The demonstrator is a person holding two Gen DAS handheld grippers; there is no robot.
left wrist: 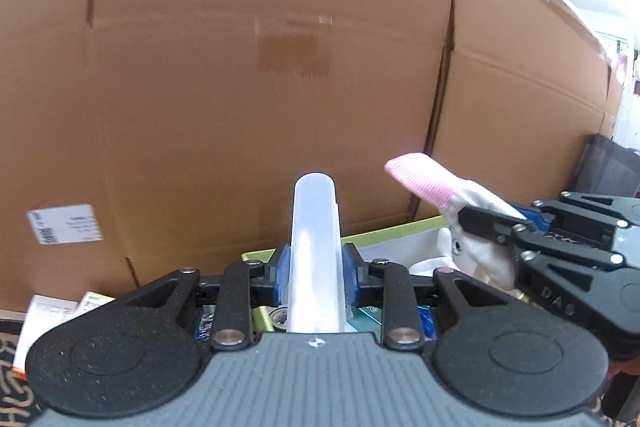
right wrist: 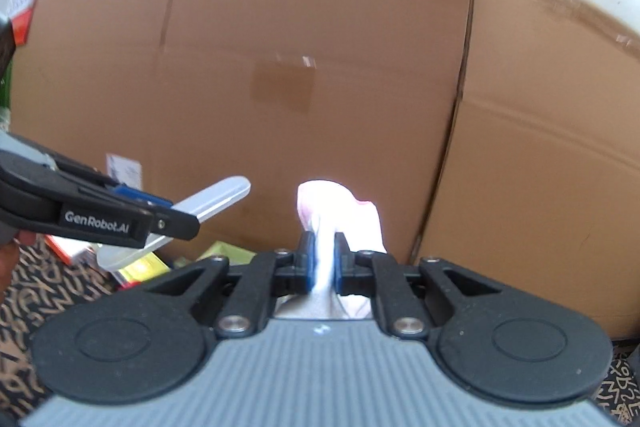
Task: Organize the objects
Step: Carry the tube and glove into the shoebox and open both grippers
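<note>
My left gripper is shut on a long frosted plastic case with a rounded end, which sticks up and forward between the blue pads. The same case and left gripper show at the left of the right wrist view. My right gripper is shut on a white plush toy with a pink-tipped ear. In the left wrist view that plush toy hangs from the right gripper at the right. Both are lifted in front of a big cardboard box.
The cardboard box fills the background of both views. A green-rimmed tray with small items lies below the grippers. Small boxes and packets lie on a patterned carpet at the left. A dark bag stands far right.
</note>
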